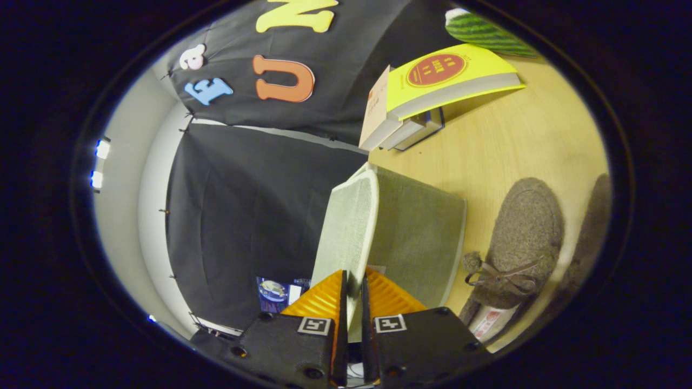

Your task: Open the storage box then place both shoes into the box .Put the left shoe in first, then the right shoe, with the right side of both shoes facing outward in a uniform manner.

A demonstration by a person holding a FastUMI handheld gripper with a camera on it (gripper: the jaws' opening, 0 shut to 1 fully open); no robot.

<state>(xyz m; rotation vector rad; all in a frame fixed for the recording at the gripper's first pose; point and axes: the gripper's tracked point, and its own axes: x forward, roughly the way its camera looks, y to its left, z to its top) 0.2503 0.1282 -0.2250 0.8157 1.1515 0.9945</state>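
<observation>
The view is rolled sideways, with the wooden table [519, 146] running up the right side. My gripper [352, 283] is shut on the edge of the storage box lid [348, 227], a pale fabric panel pinched between both fingers and swung up away from the grey-green fabric box [421, 237] right behind it. Beside the box lies a grey woolly shoe [519, 237] with a small bow and a pompom. A second grey shoe [592, 227] lies just past the first one, only partly in sight.
A stack of books [432, 92] with a yellow one on top rests on the table beyond the box. A watermelon-patterned object [484, 32] sits behind the books. Black booth cloth [243, 216] hangs off the table's edge.
</observation>
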